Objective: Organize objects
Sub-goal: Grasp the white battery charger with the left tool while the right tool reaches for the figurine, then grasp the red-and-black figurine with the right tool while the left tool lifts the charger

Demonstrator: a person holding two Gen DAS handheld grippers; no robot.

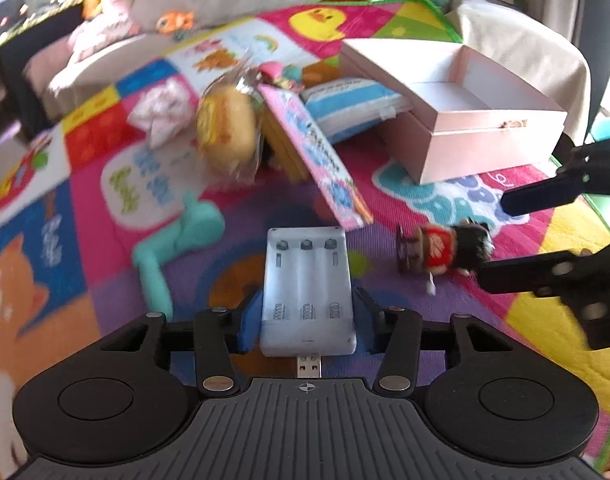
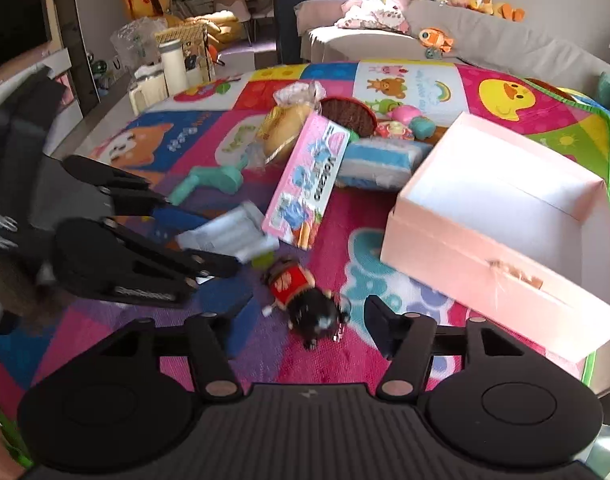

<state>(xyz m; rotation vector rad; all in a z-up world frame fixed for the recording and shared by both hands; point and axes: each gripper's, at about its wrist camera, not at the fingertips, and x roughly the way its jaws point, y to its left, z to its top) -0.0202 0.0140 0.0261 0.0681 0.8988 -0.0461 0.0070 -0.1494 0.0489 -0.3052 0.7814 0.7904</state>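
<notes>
- The left hand-held gripper (image 1: 307, 312) has a white battery charger (image 1: 308, 292) between its fingers, USB plug toward the camera. Its blue pads sit at the charger's sides; it looks gripped and lifted off the play mat (image 1: 165, 248), though I cannot be sure the right-hand pad is pressing.
- The right hand-held gripper (image 2: 305, 320) stands about half open and holds nothing. A small doll (image 2: 301, 296) in a red top with black hair lies on the mat between its fingers, neither finger touching it.
- The open pink box (image 2: 505, 232) stands at the right of the mat, empty as far as can be seen. I take it for the place to put things.
- At the far side of the mat lie the other things: a pink packet (image 2: 309, 184), a bagged bun (image 2: 283, 132), a teal toy (image 2: 213, 180) and a blue-striped pack (image 2: 379, 164).
- Step in hand, as I judge it: charger picked up, doll about to be picked up.
- Next: the right fingers should close on the doll's body, then both loads go right, over the box's near wall, and are let go inside.
</notes>
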